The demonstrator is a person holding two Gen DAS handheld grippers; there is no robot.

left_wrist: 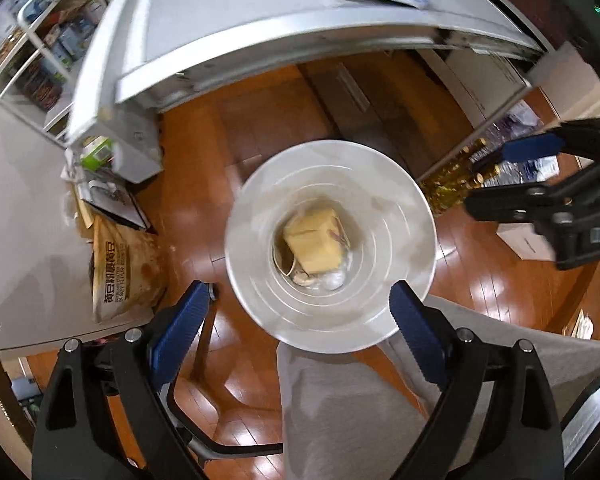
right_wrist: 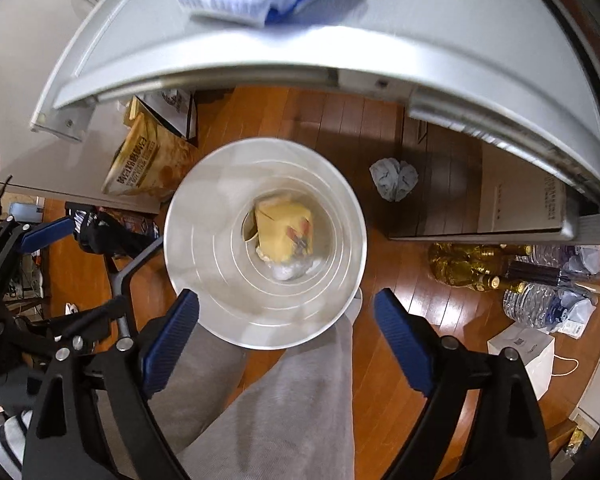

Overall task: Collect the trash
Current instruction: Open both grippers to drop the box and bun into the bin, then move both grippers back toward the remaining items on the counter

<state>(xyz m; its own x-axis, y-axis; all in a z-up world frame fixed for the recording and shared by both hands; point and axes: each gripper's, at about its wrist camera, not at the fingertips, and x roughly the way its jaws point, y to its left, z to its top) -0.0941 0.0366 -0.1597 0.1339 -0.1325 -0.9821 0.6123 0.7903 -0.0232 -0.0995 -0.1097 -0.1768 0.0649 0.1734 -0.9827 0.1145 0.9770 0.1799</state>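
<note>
over a wooden floor (right_wrist: pixel 380 128), a white round plastic bin (left_wrist: pixel 260 312) holds a yellow carton (left_wrist: pixel 316 246); a crumpled grey wad (right_wrist: pixel 394 179) remains outside, and the left gripper (left_wrist: pixel 296 312) and right gripper (right_wrist: pixel 286 316) both gape empty

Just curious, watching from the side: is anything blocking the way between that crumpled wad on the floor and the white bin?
Nothing visible does. The crumpled wad lies on bare wooden floor beside the white bin, whose mouth is open and uncovered, with a yellow carton already inside.
</note>
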